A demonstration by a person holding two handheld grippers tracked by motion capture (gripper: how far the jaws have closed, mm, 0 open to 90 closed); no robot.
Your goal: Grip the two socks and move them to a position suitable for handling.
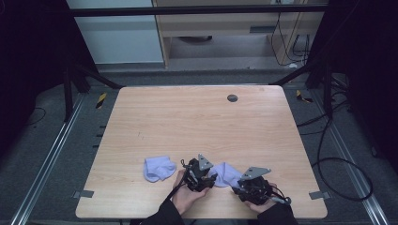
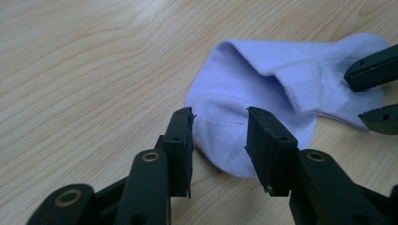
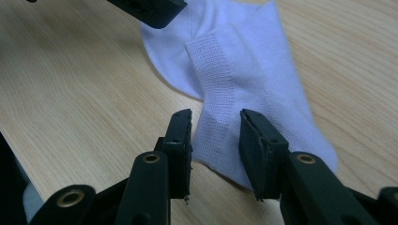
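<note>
A pale lilac sock [image 1: 226, 172] lies flat near the table's front edge, between my two grippers. My left gripper [image 1: 211, 178] comes at it from the left. In the left gripper view its jaws [image 2: 218, 117] stand apart, straddling the rounded toe end of the sock [image 2: 253, 79] without pressing it. My right gripper [image 1: 237, 182] comes from the right, and its jaws [image 3: 213, 117] stand apart over the ribbed cuff end of the sock [image 3: 234, 61]. A second lilac sock [image 1: 157, 168] lies crumpled to the left of my left hand.
The wooden table [image 1: 197, 122] has a small dark round cap [image 1: 232, 98] near its far edge. Black frame bars and cables surround the table. In the left gripper view the right gripper's jaw tips [image 2: 375, 93] show at the right edge.
</note>
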